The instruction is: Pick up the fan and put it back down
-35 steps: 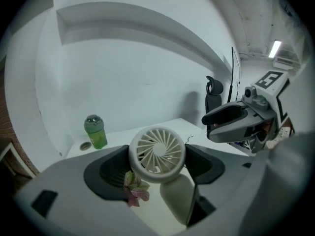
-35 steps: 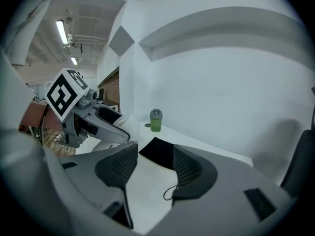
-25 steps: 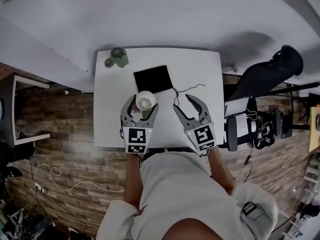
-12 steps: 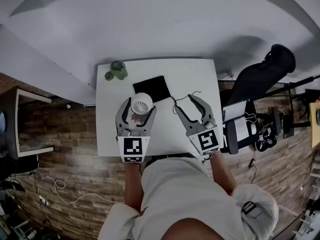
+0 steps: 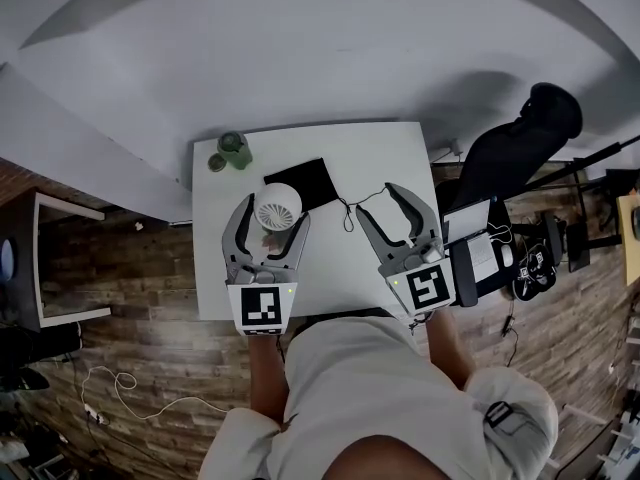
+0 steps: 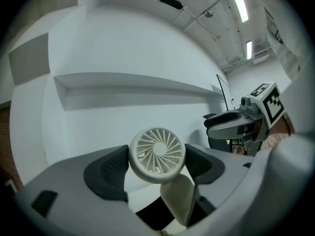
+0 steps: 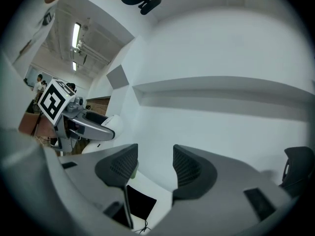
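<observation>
One green cup (contents unseen); fan gripped, aloft

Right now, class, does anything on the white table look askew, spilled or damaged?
Nothing is spilled or damaged. Only the black mat lies skewed to the white table's edges; the fan is held in the left gripper's jaws.

Green cup and black pad occupy the table's far half.

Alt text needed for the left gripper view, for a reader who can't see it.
A small white fan is clamped by its round head between the left gripper's two dark fingers, before a white wall. The right gripper shows at the right.
</observation>
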